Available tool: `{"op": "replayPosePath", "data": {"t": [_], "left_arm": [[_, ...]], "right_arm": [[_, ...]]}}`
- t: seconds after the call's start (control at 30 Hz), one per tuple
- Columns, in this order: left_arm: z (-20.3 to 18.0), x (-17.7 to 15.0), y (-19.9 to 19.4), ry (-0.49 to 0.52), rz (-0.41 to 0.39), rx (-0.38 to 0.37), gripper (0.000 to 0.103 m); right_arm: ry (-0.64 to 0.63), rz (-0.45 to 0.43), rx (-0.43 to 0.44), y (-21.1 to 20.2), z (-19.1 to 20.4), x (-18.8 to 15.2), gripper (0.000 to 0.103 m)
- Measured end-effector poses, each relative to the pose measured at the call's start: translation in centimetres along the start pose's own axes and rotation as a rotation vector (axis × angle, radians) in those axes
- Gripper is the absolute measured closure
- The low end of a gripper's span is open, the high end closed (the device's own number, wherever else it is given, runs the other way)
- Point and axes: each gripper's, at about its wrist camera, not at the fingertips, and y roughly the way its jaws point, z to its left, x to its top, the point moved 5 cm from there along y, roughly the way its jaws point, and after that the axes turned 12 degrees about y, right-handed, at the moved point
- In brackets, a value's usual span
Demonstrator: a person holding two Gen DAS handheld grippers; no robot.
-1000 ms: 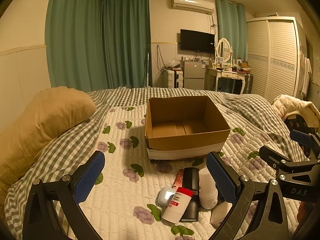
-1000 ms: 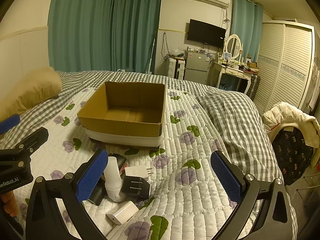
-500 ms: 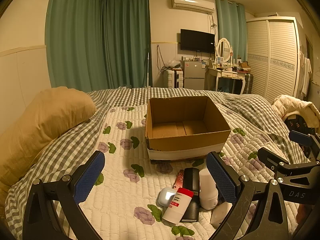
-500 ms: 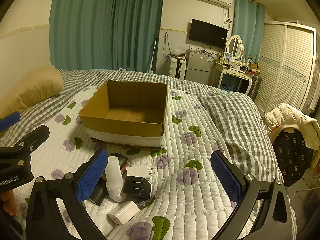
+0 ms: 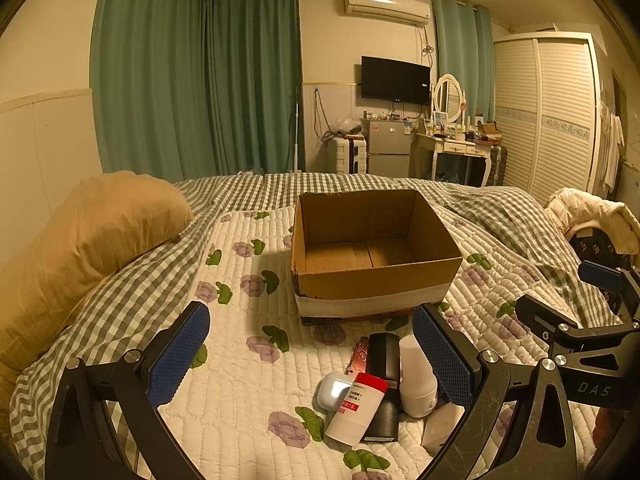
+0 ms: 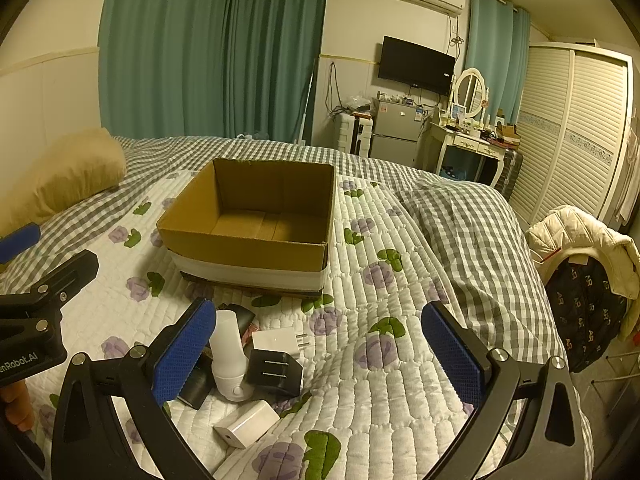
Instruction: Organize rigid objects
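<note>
An open, empty cardboard box (image 5: 376,276) (image 6: 248,256) stands on the quilted bed. In front of it lies a small pile: a white tube with a red cap (image 5: 356,408), a white earbud case (image 5: 332,386), a black cylinder (image 5: 383,360), a white bottle (image 5: 416,380) (image 6: 228,356), a black plug (image 6: 274,372), a white plug (image 6: 278,340) and a white charger block (image 6: 246,424). My left gripper (image 5: 308,352) is open and empty above the pile's left side. My right gripper (image 6: 320,354) is open and empty above the pile's right side.
A tan pillow (image 5: 80,248) lies at the left on the checked blanket. A chair with a white jacket (image 6: 584,240) stands beside the bed at the right. A desk, fridge and wardrobe line the far wall.
Both grippers have shifted very slightly; the right view has drifted a little to the left. Nothing was taken hold of or moved.
</note>
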Motion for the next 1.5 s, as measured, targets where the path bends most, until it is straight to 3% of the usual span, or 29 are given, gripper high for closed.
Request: {"op": "replayPosePath", "data": {"t": [0.57,0.83,0.93,1.07,1.13,1.2,1.23,1.27,1.5], "left_arm": [[-0.5,-0.4,0.9,0.017,0.031,-0.001,0.000],[-2.4,-4.5,6.6,0.032,0.212,-0.059,0.001],[-3.8,-7.0,8.6,0.053,0.309,-0.100,0.007],[-5.5,-10.0,10.9,0.075,0.443,-0.164,0.026],[-5.8,-10.3,11.3,0.063,0.444,-0.197,0.029],[-5.9,-10.1,11.4,0.049,0.440,-0.226,0.041],[-6.0,-10.0,11.2,0.056,0.433,-0.227,0.048],[-6.2,-9.8,11.0,0.064,0.424,-0.245,0.063],[-4.5,-8.5,9.5,0.019,0.411,-0.226,0.066]], "right_arm": [[-0.019,0.028,-0.024,0.8,-0.3,-0.2,0.000],[-0.007,0.146,-0.036,4.5,-1.3,-1.8,0.000],[0.002,0.197,-0.028,5.8,-1.4,-2.8,0.000],[-0.003,0.243,-0.022,6.9,-1.3,-3.7,0.000],[-0.009,0.259,-0.017,7.2,-1.1,-4.1,0.000],[-0.013,0.277,-0.013,7.6,-1.0,-4.4,0.000],[-0.015,0.284,-0.014,7.8,-0.8,-4.5,0.000],[-0.019,0.292,-0.015,7.9,-0.7,-4.7,0.000],[-0.059,0.317,0.014,8.2,0.5,-5.0,0.003]]}}
